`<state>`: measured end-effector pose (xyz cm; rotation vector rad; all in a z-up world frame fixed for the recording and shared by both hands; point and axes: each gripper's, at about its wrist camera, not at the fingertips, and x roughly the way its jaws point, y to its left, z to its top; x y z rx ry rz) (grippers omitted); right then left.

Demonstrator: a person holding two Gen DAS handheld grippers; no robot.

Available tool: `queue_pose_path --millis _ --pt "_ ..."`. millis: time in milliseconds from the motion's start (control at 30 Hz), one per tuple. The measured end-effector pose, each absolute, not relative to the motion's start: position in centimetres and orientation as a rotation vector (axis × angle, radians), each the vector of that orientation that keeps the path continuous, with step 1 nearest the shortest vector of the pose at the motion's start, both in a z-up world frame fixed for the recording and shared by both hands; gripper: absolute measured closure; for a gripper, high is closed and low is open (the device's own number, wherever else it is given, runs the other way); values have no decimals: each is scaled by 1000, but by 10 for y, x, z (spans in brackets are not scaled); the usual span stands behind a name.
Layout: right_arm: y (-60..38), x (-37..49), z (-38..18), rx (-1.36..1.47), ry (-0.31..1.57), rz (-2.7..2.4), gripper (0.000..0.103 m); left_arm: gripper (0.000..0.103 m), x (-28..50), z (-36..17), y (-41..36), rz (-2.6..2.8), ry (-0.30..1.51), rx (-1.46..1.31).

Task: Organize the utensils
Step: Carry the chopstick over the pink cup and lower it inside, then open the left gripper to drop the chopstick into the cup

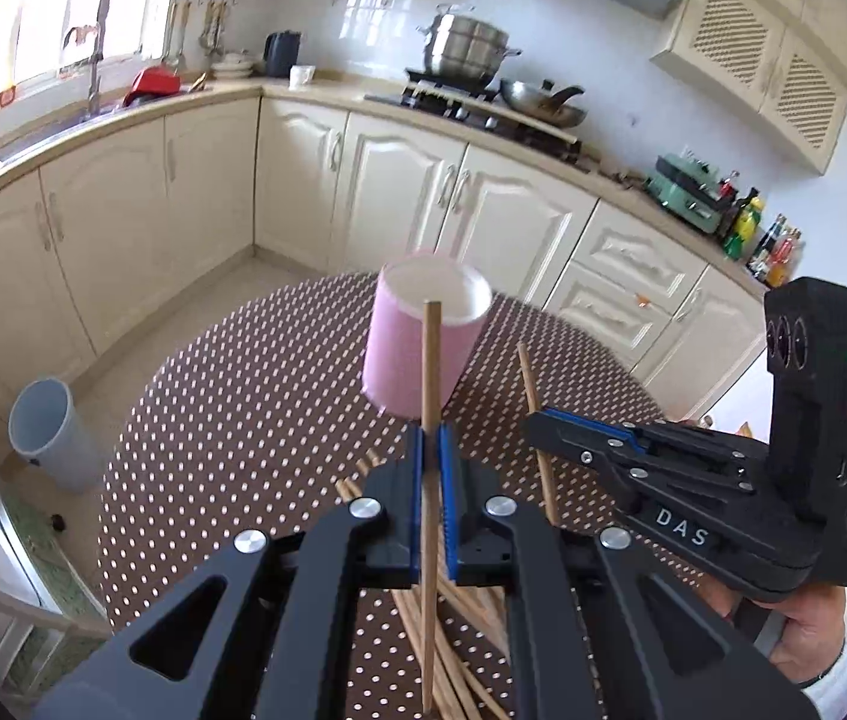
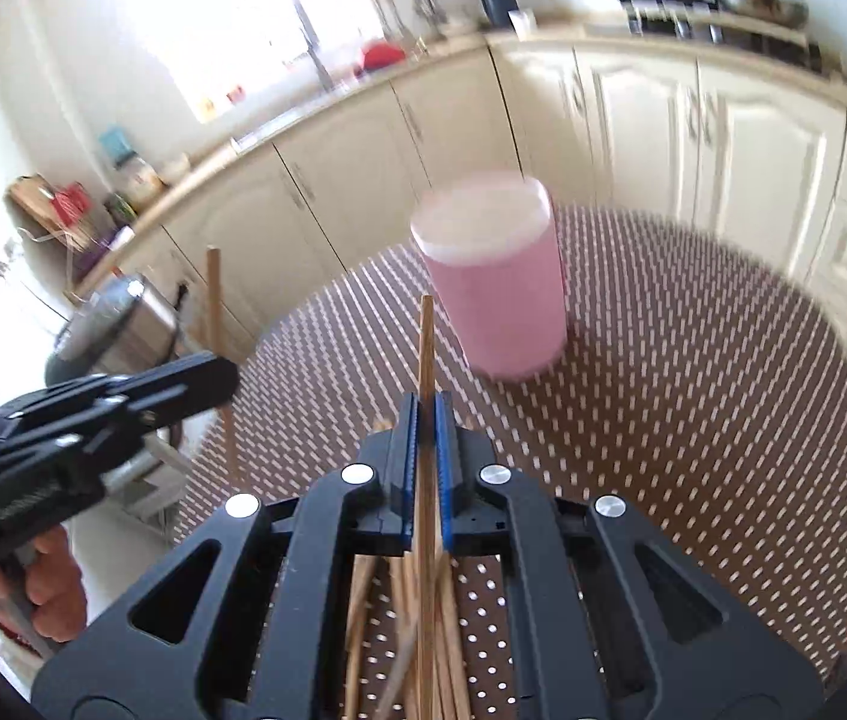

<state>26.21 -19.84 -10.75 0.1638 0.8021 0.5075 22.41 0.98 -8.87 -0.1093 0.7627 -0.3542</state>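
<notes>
Here, each gripper's jaws clamp one slim wooden chopstick (image 1: 430, 360).

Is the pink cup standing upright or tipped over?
Upright: the pink cup stands on the dotted table, open white rim on top. Contents cannot be seen.

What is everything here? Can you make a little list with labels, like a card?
Place: kitchen, round table with a dotted cloth
Left gripper: shut on one chopstick, held pointing up
Right gripper: shut on another chopstick, also pointing up
Cup: pink, standing upright on the table, beyond both grippers
Loose chopsticks: a pile lying on the table under the grippers
Inside the cup: cannot tell
</notes>
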Motion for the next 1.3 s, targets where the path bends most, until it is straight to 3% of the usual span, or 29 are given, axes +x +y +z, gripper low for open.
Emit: queue_pose_path --millis 333,800,1100,1300 --pt "-212 239 -36 84 567 502 97 97 217 -25 -13 -361 579 -46" --pt "-220 266 34 87 297 385 97 97 268 34 -15 -252 294 -192" --pt "-213 290 23 66 239 336 97 97 294 28 -25 -229 212 -175" --pt "-213 301 -2 64 299 325 97 97 311 1 -32 -231 272 -131"
